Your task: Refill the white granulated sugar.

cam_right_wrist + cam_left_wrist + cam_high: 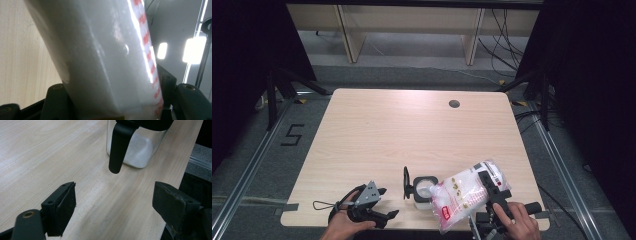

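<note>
Landmark: the clear jar [424, 189] with a black collar is standing upright near the front edge of the surface [377, 135], between the two hands; its black lid [406, 183] is hanging open on the side facing the left gripper.

Bag: a clear plastic bag [464, 194] of white grains with red print is being held tilted just to the right of the jar, its lower corner leaning over the jar's open mouth. In the right gripper view the bag [105, 57] is filling the space between the fingers.

Right gripper: the right gripper [493, 192] is sitting to the right of the jar, and its fingers are clamping the bag from both sides, partly spread by its thickness.

Left gripper: the left gripper [384, 191] is resting low to the left of the jar, pointing toward it. In the left gripper view its fingers [63, 202] are standing wide apart with nothing between them, apart from the jar [140, 150] and from the hanging lid [120, 145].

Jar contents: white grains are lying in the bottom of the jar.

Hands: the left hand [343, 225] and the right hand [522, 222] are coming in from the front edge of the surface, on either side of the jar.
</note>
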### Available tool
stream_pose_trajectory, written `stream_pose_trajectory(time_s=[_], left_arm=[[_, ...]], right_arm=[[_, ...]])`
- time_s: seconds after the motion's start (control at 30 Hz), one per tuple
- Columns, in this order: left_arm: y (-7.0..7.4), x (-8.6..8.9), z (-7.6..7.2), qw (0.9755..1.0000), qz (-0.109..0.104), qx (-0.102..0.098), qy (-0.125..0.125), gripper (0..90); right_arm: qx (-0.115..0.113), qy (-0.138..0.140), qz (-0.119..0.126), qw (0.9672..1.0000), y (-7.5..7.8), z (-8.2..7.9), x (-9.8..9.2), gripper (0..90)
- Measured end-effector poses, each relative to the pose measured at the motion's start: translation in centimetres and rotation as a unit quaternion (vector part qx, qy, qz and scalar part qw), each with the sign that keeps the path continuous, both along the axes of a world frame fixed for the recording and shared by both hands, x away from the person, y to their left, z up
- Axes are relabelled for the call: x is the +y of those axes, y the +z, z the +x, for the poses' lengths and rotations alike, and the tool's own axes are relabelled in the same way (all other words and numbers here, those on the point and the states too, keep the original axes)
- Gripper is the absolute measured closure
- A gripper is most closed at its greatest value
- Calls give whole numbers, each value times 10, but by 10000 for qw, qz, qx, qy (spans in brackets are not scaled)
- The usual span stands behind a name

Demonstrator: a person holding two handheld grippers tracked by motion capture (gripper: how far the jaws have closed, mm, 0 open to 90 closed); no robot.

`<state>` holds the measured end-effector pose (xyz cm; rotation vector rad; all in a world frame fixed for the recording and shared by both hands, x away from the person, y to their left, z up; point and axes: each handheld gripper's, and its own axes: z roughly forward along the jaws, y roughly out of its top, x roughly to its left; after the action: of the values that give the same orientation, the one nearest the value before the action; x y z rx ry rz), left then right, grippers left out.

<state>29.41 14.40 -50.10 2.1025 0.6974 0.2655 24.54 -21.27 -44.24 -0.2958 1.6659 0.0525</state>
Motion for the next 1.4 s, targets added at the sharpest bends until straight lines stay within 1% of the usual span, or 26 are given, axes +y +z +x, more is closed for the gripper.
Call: stream_pose_trajectory(time_s=[0.07, 0.17, 0.2, 0.37, 0.4, 0.43, 0.5, 0.53, 0.6, 0.63, 0.67, 0.77, 0.83, 1.0, 1.03, 1.07, 1.1, 1.13, 1.17, 1.2, 1.23, 1.27, 1.3, 1.33, 1.37, 1.4], left_arm=[[0, 0, 0, 10000, -1, -1, 1, 186], [0, 0, 0, 10000, -8, 0, 5, 186], [0, 0, 0, 10000, -10, 2, 7, 186], [0, 0, 0, 10000, -4, -6, 9, 186], [0, 0, 0, 10000, 1, -6, 0, 186], [0, 0, 0, 10000, 1, -5, 1, 186], [0, 0, 0, 10000, 2, -1, 0, 186], [0, 0, 0, 10000, 6, -12, 3, 186], [0, 1, 1, 9999, 52, -94, -85, 186], [0, 0, 0, 10000, 3, -2, 2, 186], [0, 0, 0, 10000, 11, -15, 3, 186], [0, 0, 0, 10000, 0, 0, 3, 186], [0, 0, 0, 10000, 4, -3, -2, 186], [0, 0, 0, 10000, -2, -5, 3, 186], [0, 0, 0, 10000, 3, -5, -4, 186], [0, 0, 0, 10000, 9, -11, 1, 186], [0, 0, 0, 10000, 9, -10, 2, 186], [0, 0, 0, 10000, 8, -9, 6, 186], [0, 0, 0, 10000, 1, -3, -1, 186], [0, 0, 0, 10000, 13, -22, -17, 186], [0, 0, 0, 10000, 13, -22, -17, 186], [1, 1, 1, 9999, 55, -107, -101, 186], [1, 1, 1, 9999, 57, -103, -92, 186], [0, 1, 1, 9999, 42, -78, -60, 186], [0, 0, 0, 10000, 15, -28, -4, 186], [0, 0, 1, 10000, 25, -40, -42, 186]], right_arm=[[-29, 25, -95, 9999, 1, 0, 1, 413], [-12, 30, -32, 10000, 1, 0, 0, 413], [-61, 121, -26, 9999, 0, 1, 0, 413], [-43, 94, 23, 9999, 0, 1, 0, 413], [-51, 92, 17, 9999, 0, 1, 0, 413], [12, -41, -31, 10000, 0, -1, 0, 413], [-3, -5, -41, 10000, 1, 0, 0, 413], [61, -108, 179, 9998, -2, -1, -1, 413], [66, -85, 191, 9998, -2, -1, -1, 413], [53, -99, 162, 9998, -2, -1, -1, 413], [-33, 21, -118, 9999, 2, -1, 0, 413], [-37, 67, -43, 10000, 0, 0, 0, 413], [-66, 135, -137, 9998, 1, 1, 1, 413], [38, -18, -128, 9999, 0, -2, 2, 413], [66, -25, 56, 10000, -2, -2, 1, 413], [22, 32, -30, 10000, 0, -1, 1, 412], [112, -100, 109, 9998, -1, -3, 1, 413], [93, -89, 122, 9998, -2, -2, 1, 413], [93, -89, 122, 9998, -2, -2, 1, 413], [41, 26, -124, 9999, -2, 0, 1, 413], [41, 26, -124, 9999, -2, 0, 1, 413], [7, 82, -241, 9997, 0, 0, 2, 413], [-14, 129, -237, 9996, 0, 0, 2, 412], [70, 1, 28, 10000, -3, -2, 1, 412], [12, 10, -166, 9999, 2, -2, 2, 412], [24, -22, -69, 10000, 1, -3, 3, 412]])
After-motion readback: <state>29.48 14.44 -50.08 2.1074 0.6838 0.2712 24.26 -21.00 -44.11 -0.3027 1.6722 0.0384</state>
